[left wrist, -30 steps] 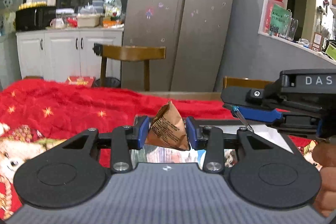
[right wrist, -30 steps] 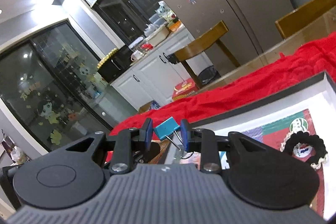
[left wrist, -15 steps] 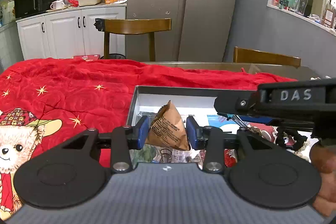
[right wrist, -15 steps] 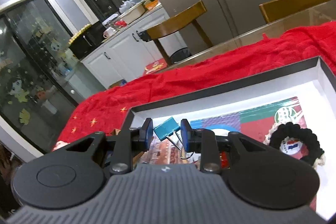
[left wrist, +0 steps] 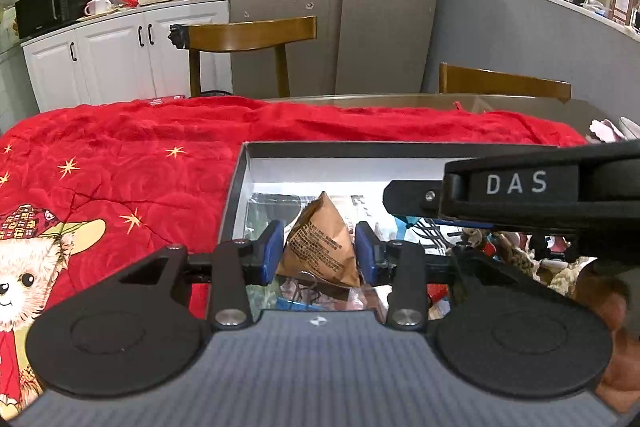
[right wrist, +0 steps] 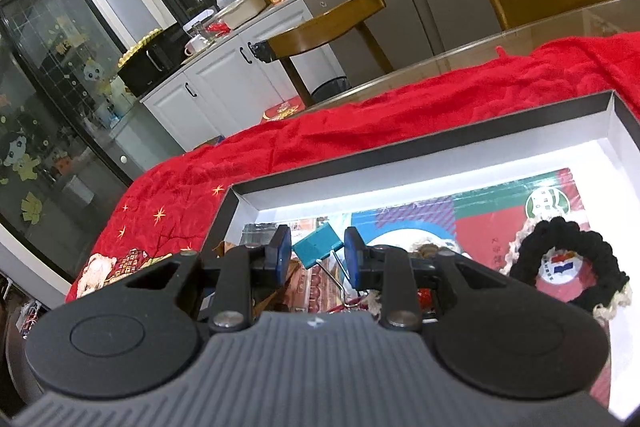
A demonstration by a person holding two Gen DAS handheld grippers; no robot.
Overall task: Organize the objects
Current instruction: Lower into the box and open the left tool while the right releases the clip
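The left hand-held gripper [left wrist: 319, 253] is clamped on a brown, pyramid-shaped paper packet with dark printed text [left wrist: 320, 243]; both blue pads [left wrist: 273, 251] press against the packet's sides. The packet hangs above the near left part of a shallow rectangular box with a dark outer rim and white inner walls [left wrist: 256, 163].

The right hand-held gripper [right wrist: 316, 255] is clamped on a teal metal binder clip [right wrist: 319, 249], whose body sits tilted between the blue pads [right wrist: 283, 255], with its silver wire handles [right wrist: 338, 275] pointing back toward the gripper body. This clip is held above the left half of the same box [right wrist: 400, 155].

The box lies on a red quilted cloth with gold stars and a cartoon bear print [left wrist: 120, 167], which covers the bench. The far edge of the bench [right wrist: 460, 51] shows bare beyond the cloth. Inside the box, a colourful printed sheet [right wrist: 480, 211] covers the floor, and a black knitted ring with a cream fringe [right wrist: 572, 267] rests near the box's right wall.

In the left wrist view the right hand-held gripper's black body marked "DAS" [left wrist: 516, 195] crosses over the right half of the box, with part of a hand [left wrist: 608, 299] beneath it.

Two wooden chairs [left wrist: 248, 39] stand behind the far edge of the bench.
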